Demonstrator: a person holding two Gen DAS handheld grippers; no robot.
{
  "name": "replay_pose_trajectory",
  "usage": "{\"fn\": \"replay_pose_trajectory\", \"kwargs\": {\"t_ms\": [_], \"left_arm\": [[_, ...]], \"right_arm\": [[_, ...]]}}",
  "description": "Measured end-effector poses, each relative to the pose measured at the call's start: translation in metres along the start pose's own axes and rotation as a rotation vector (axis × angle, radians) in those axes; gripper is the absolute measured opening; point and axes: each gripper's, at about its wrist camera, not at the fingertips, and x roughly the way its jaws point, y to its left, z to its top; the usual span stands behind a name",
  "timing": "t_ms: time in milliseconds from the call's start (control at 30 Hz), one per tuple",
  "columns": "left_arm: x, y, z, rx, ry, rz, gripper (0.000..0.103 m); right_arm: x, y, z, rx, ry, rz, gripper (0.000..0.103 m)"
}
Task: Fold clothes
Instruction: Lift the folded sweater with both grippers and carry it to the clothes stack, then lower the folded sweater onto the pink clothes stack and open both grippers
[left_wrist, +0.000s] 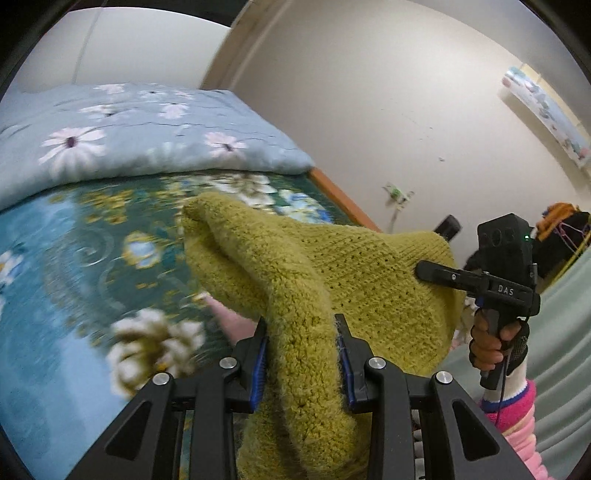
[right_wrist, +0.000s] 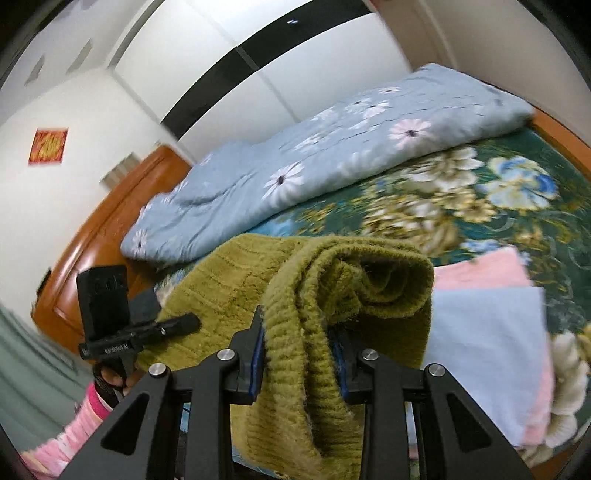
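Olive-green knit fills the lower centre of the left wrist view, where the left gripper (left_wrist: 303, 354) pinches a thick fold of the sweater (left_wrist: 295, 280) between its blue pads, the garment held above the floral bedspread (left_wrist: 74, 258); at right of the frame a hand (left_wrist: 491, 343) holds the right gripper (left_wrist: 424, 271), its tip against the same knit. From the right wrist view, the right gripper (right_wrist: 301, 354) clamps a bunched ribbed edge of the sweater (right_wrist: 332, 280) at lower centre, folded pink and blue cloths (right_wrist: 484, 314) lying on the bed at right. Judging by this, the garment is being carried for spreading; next it likely needs lowering flat onto open bedspread, clear of the quilt (right_wrist: 295, 166).
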Motion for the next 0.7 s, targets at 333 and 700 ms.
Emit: {"fn": "replay_pose_trajectory", "kwargs": {"t_ms": [333, 700], "left_arm": [[0.08, -0.055, 0.001, 0.08, 0.022, -0.044, 0.034], [0.134, -0.006, -0.051, 0.028, 0.129, 0.048, 0.042]], "right_arm": [[-0.048, -0.058, 0.025, -0.039, -0.008, -0.129, 0.032], [-0.003, -0.18, -0.043, 0.204, 0.057, -0.119, 0.038]]}}
